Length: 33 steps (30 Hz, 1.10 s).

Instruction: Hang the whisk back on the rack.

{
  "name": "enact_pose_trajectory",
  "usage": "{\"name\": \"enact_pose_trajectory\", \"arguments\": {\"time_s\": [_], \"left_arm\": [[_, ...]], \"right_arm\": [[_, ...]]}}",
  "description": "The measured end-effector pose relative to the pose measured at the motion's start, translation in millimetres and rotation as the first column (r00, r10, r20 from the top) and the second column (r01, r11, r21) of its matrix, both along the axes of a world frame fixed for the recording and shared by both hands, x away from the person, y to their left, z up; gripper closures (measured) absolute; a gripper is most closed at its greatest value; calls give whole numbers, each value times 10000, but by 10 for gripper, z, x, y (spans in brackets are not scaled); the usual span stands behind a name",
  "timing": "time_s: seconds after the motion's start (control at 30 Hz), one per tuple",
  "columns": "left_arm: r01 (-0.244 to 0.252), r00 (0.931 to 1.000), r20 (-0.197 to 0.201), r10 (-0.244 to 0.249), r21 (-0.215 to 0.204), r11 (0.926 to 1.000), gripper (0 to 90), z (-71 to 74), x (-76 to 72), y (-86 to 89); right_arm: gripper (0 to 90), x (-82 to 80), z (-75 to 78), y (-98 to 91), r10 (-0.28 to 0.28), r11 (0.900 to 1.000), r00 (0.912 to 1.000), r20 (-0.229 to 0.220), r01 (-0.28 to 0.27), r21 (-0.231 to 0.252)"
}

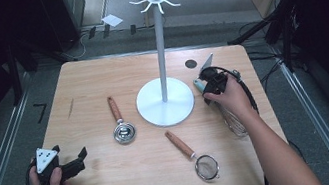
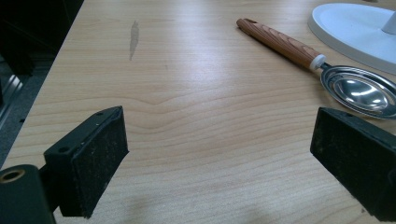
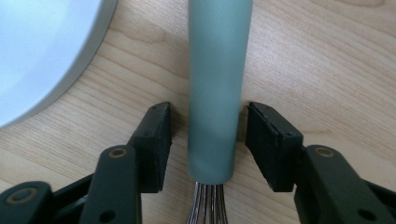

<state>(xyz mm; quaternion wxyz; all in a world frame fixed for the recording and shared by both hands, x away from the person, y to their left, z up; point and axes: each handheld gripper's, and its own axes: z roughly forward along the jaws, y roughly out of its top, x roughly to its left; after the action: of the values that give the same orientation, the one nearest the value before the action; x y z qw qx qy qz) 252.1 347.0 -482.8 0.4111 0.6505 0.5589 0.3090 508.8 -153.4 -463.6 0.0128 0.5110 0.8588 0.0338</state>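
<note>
Your right gripper [image 3: 208, 140] straddles the grey-green handle of the wire whisk [image 3: 218, 88], which lies flat on the pale wooden table [image 1: 99, 78] just beside the white hook stand's round base [image 1: 164, 101]. The jaws stand a little off the handle on both sides, not pressing. Your left gripper [image 2: 219, 158] is spread wide over bare wood, holding nothing. Judging by this, nothing hangs on the stand yet: the whisk, wooden-handled steel scoop [image 1: 121, 125] and mesh strainer [image 1: 194, 156] all remain.
</note>
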Motion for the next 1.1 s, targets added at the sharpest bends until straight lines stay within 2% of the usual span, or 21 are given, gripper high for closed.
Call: {"name": "enact_pose_trajectory", "arguments": {"time_s": [0.17,0.3,0.4,0.53,0.67,0.87,0.93,0.97,1.1], "left_arm": [[23,10000,1,-23,45,10000,46,0,0,-3],[31,10000,22,-31,42,10000,46,-1,-2,-4],[42,10000,-2,-42,53,10000,47,0,-2,-8],[45,10000,19,-45,105,9999,52,-1,-4,-14],[54,10000,18,-54,117,9999,52,-2,-3,-16],[51,10000,19,-52,125,9999,54,-2,-3,-18],[52,10000,11,-52,115,9999,54,-2,-2,-19],[58,10000,-3,-58,104,9999,54,-1,-3,-15],[62,10000,-26,-62,50,10000,54,-2,0,-11]], "right_arm": [[552,43,3,-6,-326,9986,9984,453,306,426],[624,57,8,8,-218,9994,9986,472,204,285],[643,48,11,23,-172,9995,9989,435,160,276],[686,3,7,7,-253,9988,9970,735,222,427],[695,-10,11,2,-317,9986,9972,684,288,435],[703,4,12,38,-362,9992,9974,618,352,178],[706,1,14,32,-441,9989,9970,629,430,200],[708,-3,14,11,-687,9972,9961,548,669,338],[710,-19,15,19,-525,9983,9966,630,508,289]]}}
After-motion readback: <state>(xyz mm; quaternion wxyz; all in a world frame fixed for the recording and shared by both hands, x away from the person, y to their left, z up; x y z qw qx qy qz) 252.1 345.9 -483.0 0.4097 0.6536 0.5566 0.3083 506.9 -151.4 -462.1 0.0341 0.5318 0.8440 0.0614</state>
